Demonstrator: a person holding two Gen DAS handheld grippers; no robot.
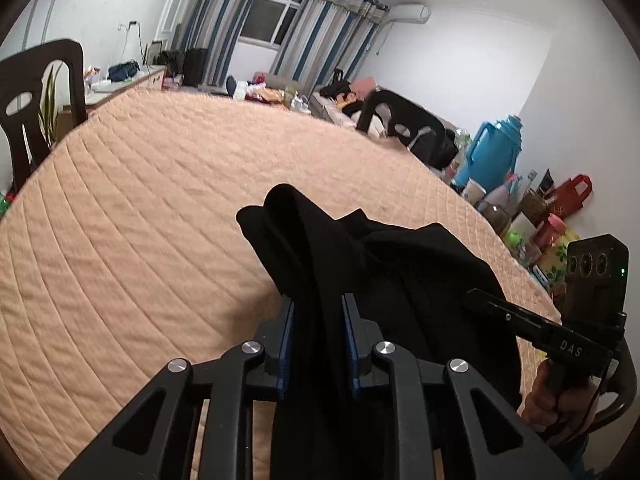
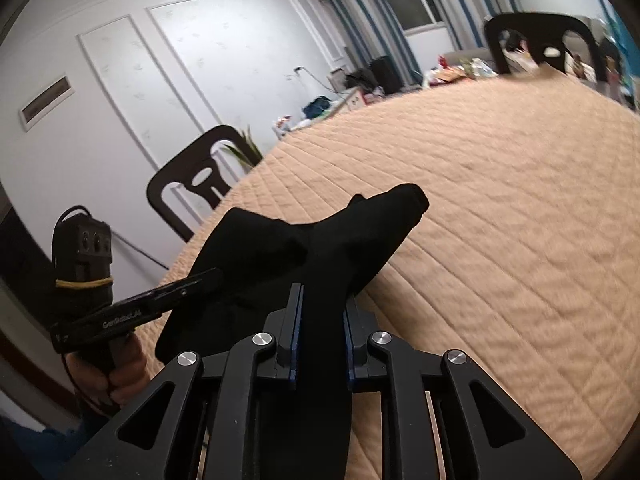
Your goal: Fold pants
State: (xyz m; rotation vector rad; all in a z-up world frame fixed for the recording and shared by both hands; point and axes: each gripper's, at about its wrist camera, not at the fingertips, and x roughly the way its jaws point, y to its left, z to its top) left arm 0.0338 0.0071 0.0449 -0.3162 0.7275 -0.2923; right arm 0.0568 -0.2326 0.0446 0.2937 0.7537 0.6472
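**Both grippers clamp the black pants at the near edge; folding barely begun**

Nearest, the left gripper [image 1: 316,344] has its jaws nearly closed, blue pads pressing a bunched band of the black pants [image 1: 400,264]. The right gripper [image 2: 320,340] does likewise, jaws narrow on another bunch of the same garment.

The pants hang between the two grippers over the near edge of the quilted peach tabletop [image 1: 160,220], lifted into peaks at about 12 o'clock of each pair of jaws. They look soft, thick and crumpled, with no flat crease visible.

By my judgement this is the early pick-up: laying them flat, aligning the legs and every fold remain. Farther off, at 10 o'clock, stands a dark chair [image 1: 36,108].
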